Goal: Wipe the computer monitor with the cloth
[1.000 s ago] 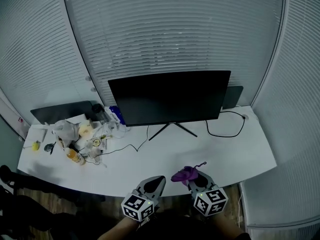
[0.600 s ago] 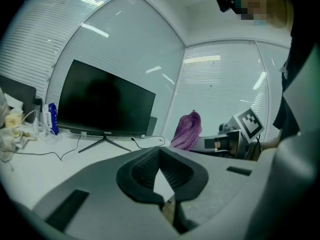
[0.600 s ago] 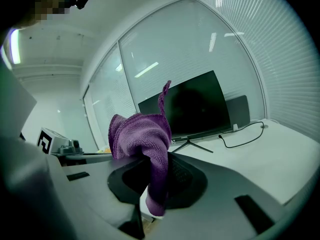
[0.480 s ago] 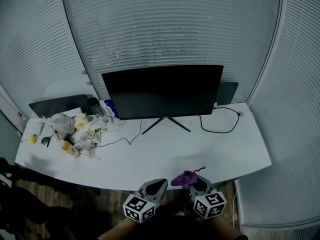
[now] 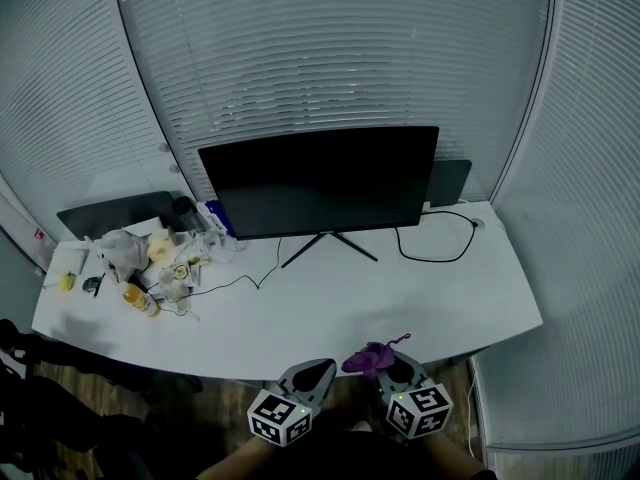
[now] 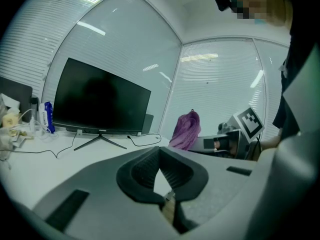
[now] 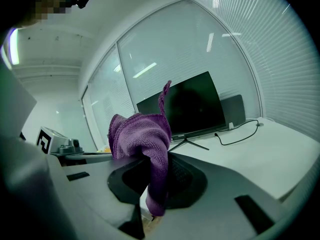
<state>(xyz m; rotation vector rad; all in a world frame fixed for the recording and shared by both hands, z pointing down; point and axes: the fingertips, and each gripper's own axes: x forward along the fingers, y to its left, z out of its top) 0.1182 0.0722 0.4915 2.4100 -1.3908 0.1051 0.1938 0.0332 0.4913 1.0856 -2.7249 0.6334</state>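
A glossy black flat-screen computer monitor [image 5: 318, 181] on a white curved desk [image 5: 440, 303], against pale grey slatted blinds [image 5: 330, 58] striped in fine horizontal lines. The purple knitted cloth [image 5: 368, 355] stands out against the grey left gripper [image 5: 314, 369] and grey right gripper [image 5: 390, 364], both carrying black-and-white square markers. An orange bottle [image 5: 141, 301] brightens the clutter.

In the past second the monitor [image 5: 318, 181] has drawn farther ahead of the left gripper [image 5: 318, 366] and the right gripper [image 5: 392, 368], and it now stands a little more to their left than before. The desk [image 5: 440, 298] has receded with it. Its near edge now crosses closer to the jaw tips, so less of each gripper reaches over the top.
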